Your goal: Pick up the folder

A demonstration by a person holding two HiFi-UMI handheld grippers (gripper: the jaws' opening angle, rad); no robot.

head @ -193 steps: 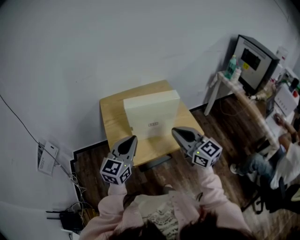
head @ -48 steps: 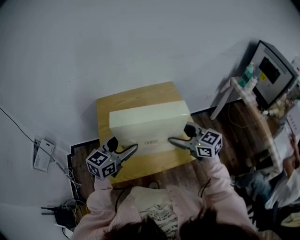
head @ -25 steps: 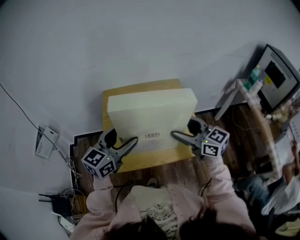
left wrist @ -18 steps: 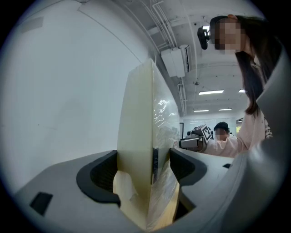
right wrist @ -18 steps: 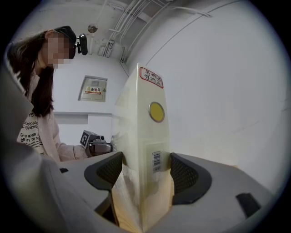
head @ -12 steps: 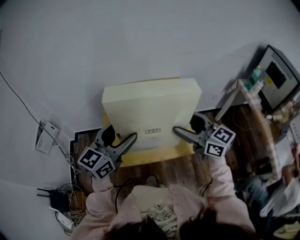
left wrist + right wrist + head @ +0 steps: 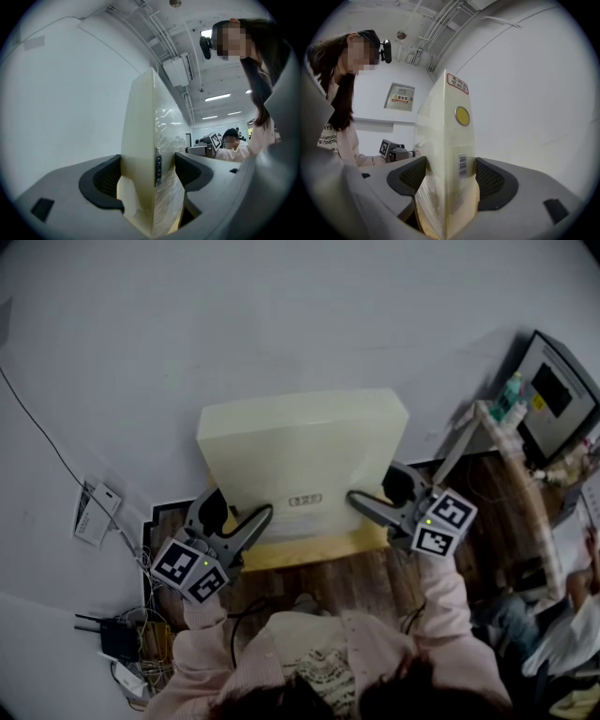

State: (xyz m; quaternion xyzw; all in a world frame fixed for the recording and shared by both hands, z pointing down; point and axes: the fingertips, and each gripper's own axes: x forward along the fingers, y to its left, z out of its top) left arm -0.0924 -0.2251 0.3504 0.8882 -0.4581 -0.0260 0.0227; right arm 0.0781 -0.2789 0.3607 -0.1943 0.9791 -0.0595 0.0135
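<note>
Compared with half a second ago, the folder (image 7: 300,460) sits higher in the head view and looks larger. It now hides the worktop's far edge, so only a strip of worktop (image 7: 319,545) shows below it at frame centre. A second ago we could see wood behind it and to its left too.

The left gripper (image 7: 255,519) is clamped on the folder's near edge towards the lower left. The right gripper (image 7: 361,502) is clamped on the same edge towards the lower right. In each gripper view the pads press both faces, with the folder filling the gap. The folder is held up off the worktop between the two grippers.

The folder is a thick, rectangular box file in pale cream. Wrinkled glossy clear film (image 7: 166,136) covers one face. A small label (image 7: 306,501) sits on its near side. The right gripper view shows a barcode sticker (image 7: 462,166) and a round yellow sticker (image 7: 462,116) on the narrow side.

The pads (image 7: 490,180) are dark with a fine mesh texture. The worktop is light wood with visible grain. The floor (image 7: 375,582) is dark planks.
</note>
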